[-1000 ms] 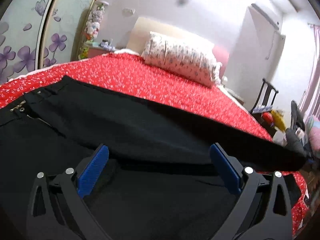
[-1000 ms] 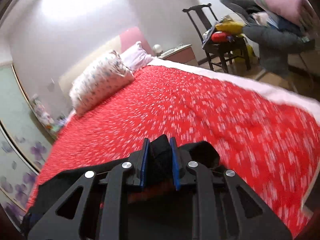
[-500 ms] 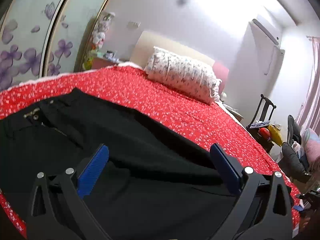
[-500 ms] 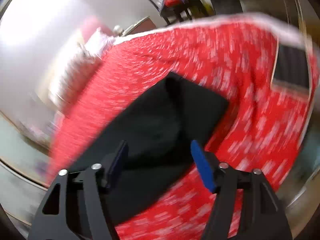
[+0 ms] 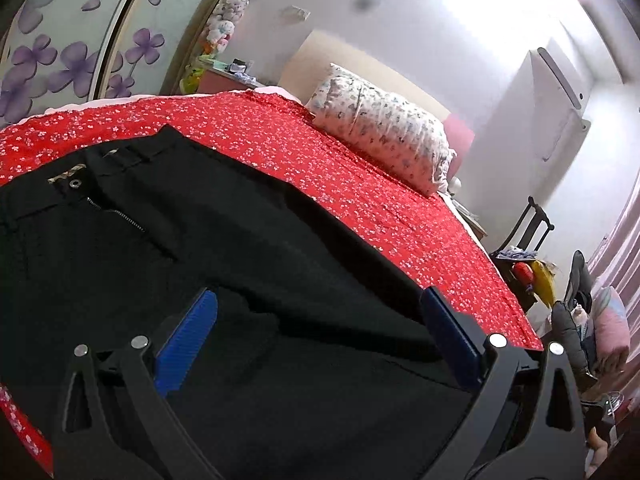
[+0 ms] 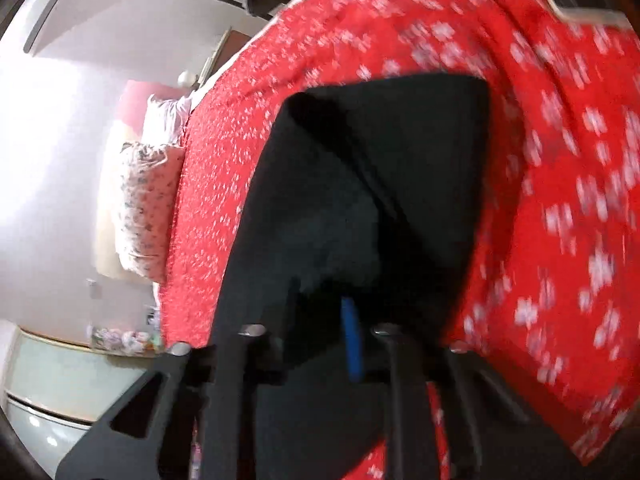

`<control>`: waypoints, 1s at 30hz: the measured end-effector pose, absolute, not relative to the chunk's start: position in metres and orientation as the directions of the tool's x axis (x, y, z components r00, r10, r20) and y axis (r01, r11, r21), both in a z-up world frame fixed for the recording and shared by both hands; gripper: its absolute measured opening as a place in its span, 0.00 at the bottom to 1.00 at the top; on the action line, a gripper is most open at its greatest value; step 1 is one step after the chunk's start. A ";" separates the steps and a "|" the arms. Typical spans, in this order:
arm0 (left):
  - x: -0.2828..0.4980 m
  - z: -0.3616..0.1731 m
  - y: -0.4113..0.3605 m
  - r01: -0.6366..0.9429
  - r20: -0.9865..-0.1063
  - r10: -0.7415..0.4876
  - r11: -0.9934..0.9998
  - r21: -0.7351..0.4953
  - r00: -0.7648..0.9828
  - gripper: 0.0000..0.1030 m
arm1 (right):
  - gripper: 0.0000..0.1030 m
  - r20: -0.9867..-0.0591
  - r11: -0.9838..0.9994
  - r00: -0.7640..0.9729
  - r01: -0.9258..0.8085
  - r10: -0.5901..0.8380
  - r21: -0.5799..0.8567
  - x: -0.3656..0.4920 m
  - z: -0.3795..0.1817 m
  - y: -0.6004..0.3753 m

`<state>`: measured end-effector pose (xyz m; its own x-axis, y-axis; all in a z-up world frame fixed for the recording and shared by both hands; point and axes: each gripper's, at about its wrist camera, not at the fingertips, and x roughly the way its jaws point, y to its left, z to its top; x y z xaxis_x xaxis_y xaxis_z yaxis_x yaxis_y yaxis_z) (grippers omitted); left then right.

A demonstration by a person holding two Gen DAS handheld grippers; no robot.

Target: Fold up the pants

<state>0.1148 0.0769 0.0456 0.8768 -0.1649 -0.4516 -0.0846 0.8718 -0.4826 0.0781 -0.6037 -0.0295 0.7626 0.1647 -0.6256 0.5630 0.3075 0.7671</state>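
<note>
Black pants lie flat on a red flowered bed cover, waistband with button and zipper at the left, one leg laid over the other. My left gripper is open, blue pads spread wide, just above the cloth in the crotch area. In the right wrist view the leg ends of the pants lie folded on the cover. My right gripper hovers over them; the view is blurred, one blue pad shows, and its jaws stand apart with nothing between them.
A flowered pillow lies at the head of the bed. A wardrobe with purple flowers stands at the left. A dark chair with clutter stands past the right bed edge. The red bed cover drops off at the right.
My right gripper let go of the pant leg end, opened, and rolled over the laid-down legs. The lifted leg now lies flat. My left gripper stayed open and tilted slightly.
</note>
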 end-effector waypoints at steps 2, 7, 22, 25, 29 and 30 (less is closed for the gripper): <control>0.116 0.044 0.076 -0.085 -0.460 -0.177 0.866 -0.493 0.870 0.98 | 0.05 -0.575 0.316 0.805 0.514 0.143 0.797 0.077 -0.013 -0.608; 0.113 0.044 0.074 -0.068 -0.449 -0.175 0.877 -0.475 0.876 0.98 | 0.04 -0.436 0.467 0.900 0.378 0.017 0.800 0.053 0.034 -0.607; 0.118 0.034 0.090 -0.080 -0.432 -0.254 0.781 -0.619 0.865 0.98 | 0.39 -0.595 0.477 0.797 0.485 0.103 0.733 0.030 0.003 -0.564; 0.121 0.027 0.092 -0.107 -0.447 -0.268 0.750 -0.653 0.853 0.98 | 0.56 -0.544 0.538 0.790 0.339 0.283 0.772 0.059 0.014 -0.505; 0.119 0.028 0.092 -0.090 -0.437 -0.273 0.756 -0.648 0.857 0.98 | 0.49 -0.473 0.453 0.744 0.256 0.471 0.854 0.105 -0.001 -0.446; 0.117 0.029 0.091 -0.080 -0.434 -0.273 0.765 -0.639 0.858 0.98 | 0.46 -0.474 0.432 0.732 0.268 0.489 0.861 0.113 -0.005 -0.437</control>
<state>0.1174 0.0914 0.0290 0.8584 -0.2734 -0.4340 -0.0797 0.7648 -0.6394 0.1132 -0.4368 -0.0053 0.7323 0.4893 -0.4736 0.2682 0.4321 0.8611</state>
